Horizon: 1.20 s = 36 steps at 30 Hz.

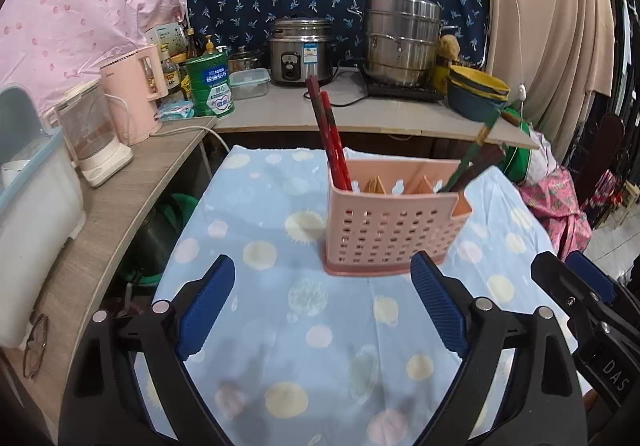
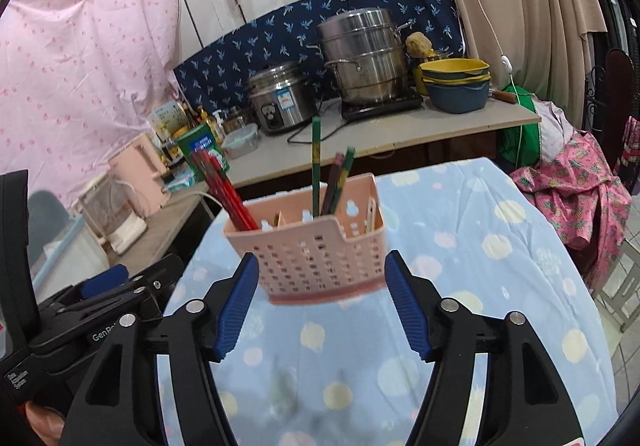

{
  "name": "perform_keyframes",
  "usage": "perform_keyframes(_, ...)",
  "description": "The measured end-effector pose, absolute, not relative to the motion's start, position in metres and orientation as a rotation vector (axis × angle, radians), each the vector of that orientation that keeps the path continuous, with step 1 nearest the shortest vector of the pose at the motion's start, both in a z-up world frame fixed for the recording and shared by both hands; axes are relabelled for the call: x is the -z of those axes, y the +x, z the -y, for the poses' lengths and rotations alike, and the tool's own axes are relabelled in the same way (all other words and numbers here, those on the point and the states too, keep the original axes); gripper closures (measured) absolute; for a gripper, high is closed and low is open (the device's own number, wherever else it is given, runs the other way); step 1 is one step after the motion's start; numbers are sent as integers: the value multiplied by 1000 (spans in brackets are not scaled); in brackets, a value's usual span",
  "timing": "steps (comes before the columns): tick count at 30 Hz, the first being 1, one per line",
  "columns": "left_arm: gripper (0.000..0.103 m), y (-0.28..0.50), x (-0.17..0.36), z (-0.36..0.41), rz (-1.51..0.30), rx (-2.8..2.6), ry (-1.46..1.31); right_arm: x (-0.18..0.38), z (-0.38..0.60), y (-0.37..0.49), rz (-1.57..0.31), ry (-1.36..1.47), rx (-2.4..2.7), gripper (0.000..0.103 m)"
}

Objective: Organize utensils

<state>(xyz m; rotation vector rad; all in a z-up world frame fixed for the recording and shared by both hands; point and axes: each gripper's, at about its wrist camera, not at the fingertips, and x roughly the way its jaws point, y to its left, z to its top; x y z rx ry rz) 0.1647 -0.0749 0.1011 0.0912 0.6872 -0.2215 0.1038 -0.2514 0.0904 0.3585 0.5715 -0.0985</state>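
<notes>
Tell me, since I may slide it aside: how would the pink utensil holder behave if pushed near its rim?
The pink utensil holder looks like thin perforated plastic, so probably light. It stands tall on a narrow base with the red chopsticks and green chopsticks leaning well above it, so it may tip. The tablecloth could bunch rather than let it slide.

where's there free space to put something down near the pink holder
The blue dotted cloth is bare in front of the pink utensil holder, between it and both open grippers, left gripper and right gripper. The cloth to the holder's left and right is bare too. Crowded: the back counter with rice cooker, steamer pot and stacked bowls.
</notes>
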Motion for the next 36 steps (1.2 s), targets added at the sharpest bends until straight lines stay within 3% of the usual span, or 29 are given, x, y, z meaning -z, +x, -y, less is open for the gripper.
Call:
perform_keyframes(19,11,117,-70,69,-747,156,190,-59,230,52,-662,303,128,30)
perform_keyframes(22,10,116,-67,66,-758,143,189,-58,230,48,-659,295,135,21)
perform_keyframes(33,8,113,-62,59,-776,118,180,-58,233,43,-662,289,185,18)
perform_keyframes(36,8,113,-62,57,-775,109,179,-58,233,43,-665,282,188,7)
